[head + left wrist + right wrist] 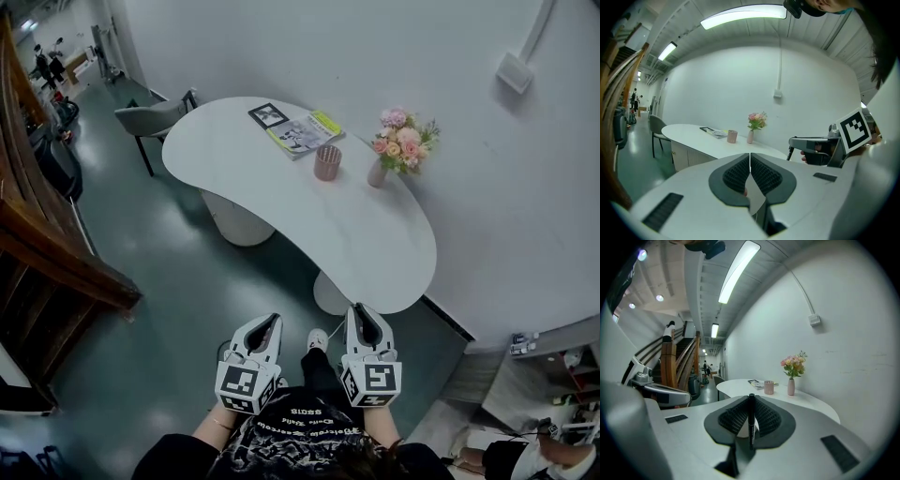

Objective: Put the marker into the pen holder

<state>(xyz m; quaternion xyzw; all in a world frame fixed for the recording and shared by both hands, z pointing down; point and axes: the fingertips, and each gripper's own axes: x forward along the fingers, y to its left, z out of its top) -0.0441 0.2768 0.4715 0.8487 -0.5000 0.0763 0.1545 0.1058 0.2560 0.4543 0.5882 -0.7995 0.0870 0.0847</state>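
Plainly the risk was slippage: the marker point(751, 423), pinched upright by the right gripper point(751, 398), looked thin and slick, so it could pivot in the ribbed dark pads and miss the pen holder's point(327, 162) narrow mouth. The left gripper point(750, 157) had its jaws pressed together, empty. That pink cylinder sat at twelve o'clock, well apart, on a smooth white bean-shaped table point(281, 192).

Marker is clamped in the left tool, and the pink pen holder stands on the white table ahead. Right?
No: the marker is clamped in the right tool, as the right gripper view shows; the left tool is shut and empty. The pink pen holder does stand on the white table ahead.
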